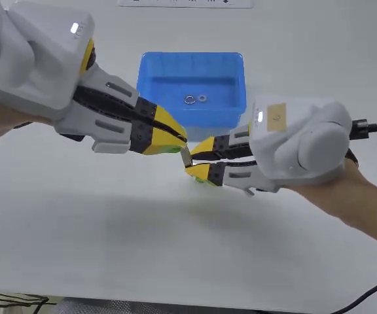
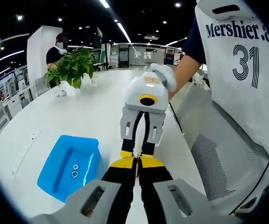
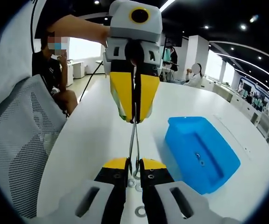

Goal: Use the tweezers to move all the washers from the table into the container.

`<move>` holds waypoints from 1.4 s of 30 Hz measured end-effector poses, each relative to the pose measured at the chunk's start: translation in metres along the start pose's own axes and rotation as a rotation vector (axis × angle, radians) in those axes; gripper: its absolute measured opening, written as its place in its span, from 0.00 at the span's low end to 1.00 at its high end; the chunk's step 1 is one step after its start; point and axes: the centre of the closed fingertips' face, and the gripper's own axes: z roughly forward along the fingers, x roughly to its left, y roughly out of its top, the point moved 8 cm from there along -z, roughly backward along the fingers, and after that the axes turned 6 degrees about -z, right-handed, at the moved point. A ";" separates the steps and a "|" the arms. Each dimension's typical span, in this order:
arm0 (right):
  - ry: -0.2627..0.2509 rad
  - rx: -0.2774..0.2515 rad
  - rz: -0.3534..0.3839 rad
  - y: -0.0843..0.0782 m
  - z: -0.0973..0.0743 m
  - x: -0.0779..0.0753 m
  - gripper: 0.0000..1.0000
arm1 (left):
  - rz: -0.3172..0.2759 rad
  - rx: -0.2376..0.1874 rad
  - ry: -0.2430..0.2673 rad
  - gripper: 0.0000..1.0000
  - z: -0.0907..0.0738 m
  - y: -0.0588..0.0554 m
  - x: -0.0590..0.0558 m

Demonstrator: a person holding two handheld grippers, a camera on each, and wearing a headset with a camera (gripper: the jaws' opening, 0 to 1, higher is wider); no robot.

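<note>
Thin metal tweezers point(image 3: 133, 140) span between my two grippers above the white table point(image 1: 110, 222). My right gripper point(image 3: 133, 164) is shut on one end, and my left gripper point(image 3: 134, 119) is shut on the other end. In the head view the left gripper point(image 1: 180, 145) comes from the upper left and the right gripper point(image 1: 195, 165) from the right, with the tweezers point(image 1: 187, 156) between their tips. A few washers point(image 3: 132, 183) lie on the table just under my right jaws. The blue container point(image 1: 192, 85) behind holds two washers point(image 1: 189, 99).
From the left gripper point(image 2: 138, 161) the blue container point(image 2: 71, 163) lies to the lower left. A potted plant point(image 2: 74, 70) stands far down the long table. A person in a numbered shirt point(image 2: 239, 70) and a mesh chair point(image 2: 223, 154) are on the right.
</note>
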 end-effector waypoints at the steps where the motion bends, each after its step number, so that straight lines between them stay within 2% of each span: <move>1: 0.000 0.000 -0.001 0.000 0.000 0.000 0.11 | -0.002 0.000 -0.001 0.06 0.000 0.000 0.000; 19: 0.009 0.000 0.026 -0.002 0.001 -0.002 0.11 | -0.018 -0.005 -0.002 0.06 0.003 0.001 0.001; 23: 0.017 0.000 0.013 -0.002 0.001 -0.002 0.10 | -0.023 -0.007 -0.001 0.06 0.003 0.001 0.002; 27: 0.021 -0.005 0.041 -0.003 0.002 -0.003 0.09 | -0.033 -0.010 -0.001 0.06 0.003 0.000 0.003; 31: 0.021 0.005 0.030 -0.001 0.002 -0.002 0.09 | -0.028 0.001 -0.005 0.06 0.002 0.000 0.001; 38: 0.019 -0.011 0.018 0.010 -0.002 0.001 0.09 | -0.008 -0.001 -0.004 0.06 -0.007 0.008 -0.006; 42: 0.021 -0.028 -0.002 0.022 -0.006 0.000 0.09 | 0.005 -0.004 -0.003 0.06 -0.015 0.015 -0.008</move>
